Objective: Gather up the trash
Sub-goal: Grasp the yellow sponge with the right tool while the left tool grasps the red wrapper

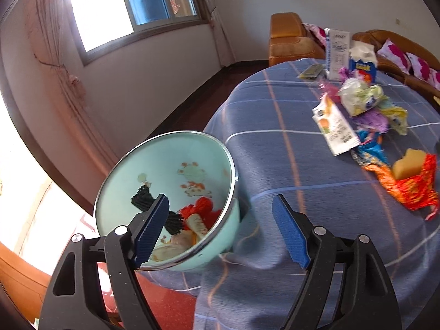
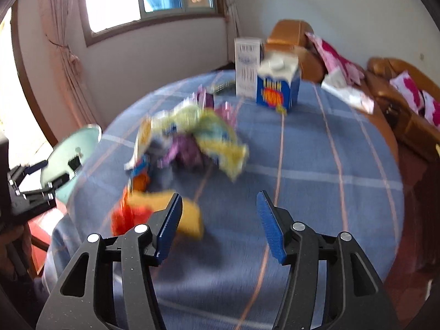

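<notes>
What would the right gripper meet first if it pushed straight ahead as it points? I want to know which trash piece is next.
Probably bare tablecloth: the open right gripper frames no trash. The yellow sponge lies just left, behind its left finger; blur leaves depth uncertain.

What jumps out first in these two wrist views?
The heap of bright crumpled wrappers in the middle of the blue plaid tablecloth, with a yellow sponge on a red wrapper at its near end. Next, the mint enamel bowl at the table's left edge, already holding scraps. The left gripper is beside it; the right gripper is open, empty.
</notes>
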### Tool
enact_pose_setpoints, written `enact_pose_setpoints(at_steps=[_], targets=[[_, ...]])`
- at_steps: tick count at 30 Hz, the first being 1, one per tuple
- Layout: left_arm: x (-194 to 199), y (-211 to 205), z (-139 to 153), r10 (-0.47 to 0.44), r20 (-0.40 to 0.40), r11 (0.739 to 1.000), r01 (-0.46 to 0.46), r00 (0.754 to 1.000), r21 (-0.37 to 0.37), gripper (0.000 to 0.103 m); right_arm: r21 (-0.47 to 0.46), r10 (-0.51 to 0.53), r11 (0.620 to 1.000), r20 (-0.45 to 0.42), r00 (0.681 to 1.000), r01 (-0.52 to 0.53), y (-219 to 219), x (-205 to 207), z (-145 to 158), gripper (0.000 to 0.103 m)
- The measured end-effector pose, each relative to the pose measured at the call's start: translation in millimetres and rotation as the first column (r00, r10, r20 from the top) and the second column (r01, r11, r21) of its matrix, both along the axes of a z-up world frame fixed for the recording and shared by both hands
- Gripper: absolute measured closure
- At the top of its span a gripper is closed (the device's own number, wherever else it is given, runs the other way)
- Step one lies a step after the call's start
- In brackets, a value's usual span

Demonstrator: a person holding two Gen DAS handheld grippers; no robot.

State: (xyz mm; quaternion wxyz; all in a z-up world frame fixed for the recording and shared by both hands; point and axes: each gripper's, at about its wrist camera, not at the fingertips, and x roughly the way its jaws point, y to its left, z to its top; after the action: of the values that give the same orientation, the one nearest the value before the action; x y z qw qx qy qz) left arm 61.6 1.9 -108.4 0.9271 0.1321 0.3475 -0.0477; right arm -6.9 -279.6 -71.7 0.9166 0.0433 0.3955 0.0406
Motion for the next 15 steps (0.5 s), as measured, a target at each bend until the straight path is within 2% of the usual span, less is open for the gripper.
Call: enact_pose_setpoints(at_steps=[7, 9, 12, 15], targets=[[-2.2, 0.1, 4.0, 0.007, 0.017, 1.0, -0.007, 1.0, -0.001, 0.024, 0.073, 0.044, 0.996, -0.021, 0.999, -0.042, 5.3, 1.4, -13.9, 0.048], [-2.3, 0.7, 4.4, 0.01, 0.018, 1.0, -0.01, 1.0, -0.004, 0.024, 0.095, 0.058, 0.994, -0.028, 0.998, -0.055, 7.2, 7.0, -16.7, 0.053], [-3.1, -1.1, 3.7, 0.006, 0.018, 1.0, -0.006, 1.0, -0.002, 0.024, 0.147, 0.099, 0.985, -0.038, 0.994, -0.093, 9.0, 12.8, -25.6, 0.074], [-4.3, -2.9, 3.9, 0.0, 0.019, 1.0, 0.0, 1.0, -0.003, 0.024, 0.16, 0.121, 0.98, -0.017, 0.993, -0.117, 12.1, 9.2, -24.0, 0.083]])
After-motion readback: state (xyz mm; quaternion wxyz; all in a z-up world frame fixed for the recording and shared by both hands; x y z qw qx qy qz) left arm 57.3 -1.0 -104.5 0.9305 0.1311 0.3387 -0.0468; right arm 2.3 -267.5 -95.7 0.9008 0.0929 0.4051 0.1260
